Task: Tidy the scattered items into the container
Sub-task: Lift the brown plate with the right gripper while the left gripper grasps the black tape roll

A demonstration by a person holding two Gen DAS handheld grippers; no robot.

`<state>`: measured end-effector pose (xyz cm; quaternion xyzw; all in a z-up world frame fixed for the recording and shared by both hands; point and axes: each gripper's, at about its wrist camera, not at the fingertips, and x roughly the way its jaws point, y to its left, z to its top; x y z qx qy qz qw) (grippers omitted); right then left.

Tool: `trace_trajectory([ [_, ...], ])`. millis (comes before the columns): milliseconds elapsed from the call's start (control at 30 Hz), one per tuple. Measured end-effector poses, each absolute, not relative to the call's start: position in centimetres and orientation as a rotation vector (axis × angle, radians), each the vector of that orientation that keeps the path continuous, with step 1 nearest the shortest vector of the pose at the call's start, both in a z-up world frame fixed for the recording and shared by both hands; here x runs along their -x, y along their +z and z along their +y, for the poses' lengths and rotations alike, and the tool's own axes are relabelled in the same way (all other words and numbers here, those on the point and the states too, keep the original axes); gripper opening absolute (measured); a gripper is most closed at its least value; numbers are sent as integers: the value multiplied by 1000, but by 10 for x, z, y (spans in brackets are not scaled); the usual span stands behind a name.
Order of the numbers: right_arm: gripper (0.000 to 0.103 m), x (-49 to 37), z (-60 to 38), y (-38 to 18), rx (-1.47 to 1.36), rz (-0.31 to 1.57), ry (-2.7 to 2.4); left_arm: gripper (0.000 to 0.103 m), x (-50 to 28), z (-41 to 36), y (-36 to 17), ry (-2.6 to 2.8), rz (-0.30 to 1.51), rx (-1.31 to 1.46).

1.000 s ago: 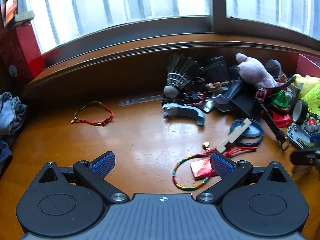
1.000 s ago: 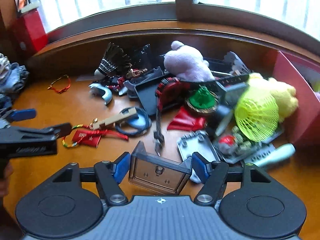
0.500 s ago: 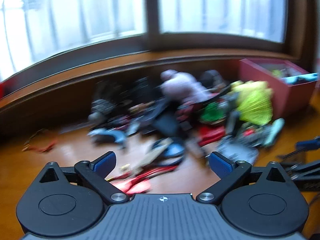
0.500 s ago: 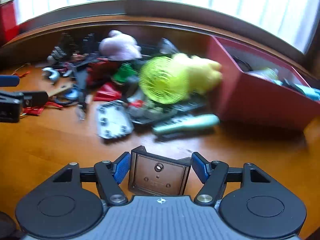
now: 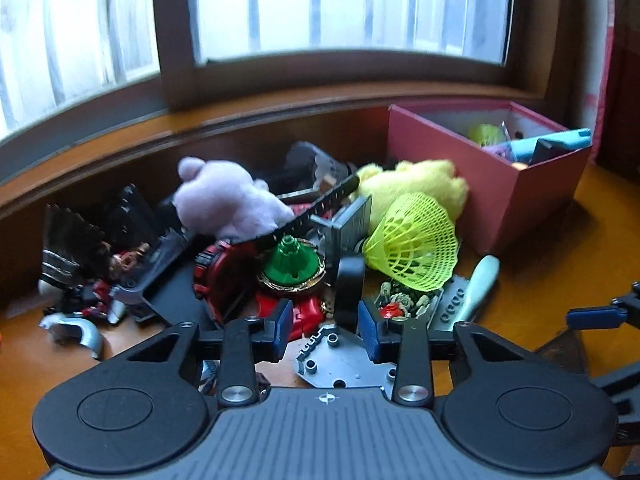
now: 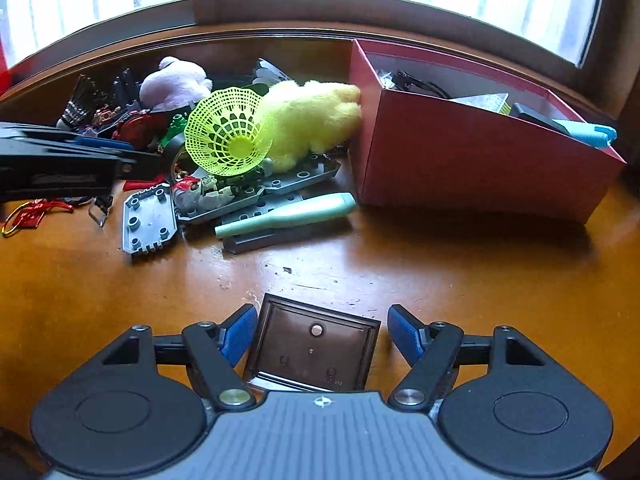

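Carrying, I'd say — right gripper (image 6: pixel 318 338), spread loosely around brown tray (image 6: pixel 312 350), must reach red box (image 6: pixel 480 160) at one o'clock — left gripper (image 5: pixel 325 328) half-open, empty.

No legible text, label, brand name or number can be made out in either view. A small round crosshair mark (image 5: pixel 327 397) is seen printed in white on the ribbed grey housing behind the left claw, and the same crosshair mark (image 6: pixel 321 401) is seen on the housing behind the right claw; no lettering accompanies either one. A few tiny raised marks (image 6: pixel 338 381) are visible near the lower edge of the dark translucent square tray (image 6: pixel 312 350), but they are too small to be read. Nothing printed can be made out on the red box (image 6: pixel 472 152).
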<state>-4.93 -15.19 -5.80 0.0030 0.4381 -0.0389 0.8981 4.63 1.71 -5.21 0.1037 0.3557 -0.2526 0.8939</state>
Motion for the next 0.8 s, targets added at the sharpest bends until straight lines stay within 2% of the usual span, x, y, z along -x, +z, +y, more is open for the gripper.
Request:
trace_trajectory([
  [33, 74, 50, -153, -58, -3, 905, -70, 40, -49, 15, -54, -533, 743, -218],
  [100, 74, 51, -154, -56, 8, 897, -48, 52, -52, 11, -57, -532, 739, -238],
  [167, 77, 52, -154, -53, 24, 889, -30, 58, -55, 8, -59, -521, 735, -245],
  [233, 78, 54, -153, -51, 42, 881, -18, 57, -59, 6, -60, -511, 736, -243],
  [267, 79, 56, -152, -50, 50, 875, -12, 54, -61, 5, -61, -511, 742, -239],
  [333, 79, 58, -151, -48, 65, 863, -8, 38, -63, 4, -62, -520, 752, -233],
  [367, 80, 59, -151, -47, 71, 858, -7, 24, -64, 3, -63, -526, 758, -232],
  [400, 80, 60, -151, -47, 76, 856, -7, 18, -65, 3, -63, -532, 766, -227],
  [800, 81, 68, -143, -52, 59, 877, -37, 18, -46, 27, -49, -535, 744, -180],
])
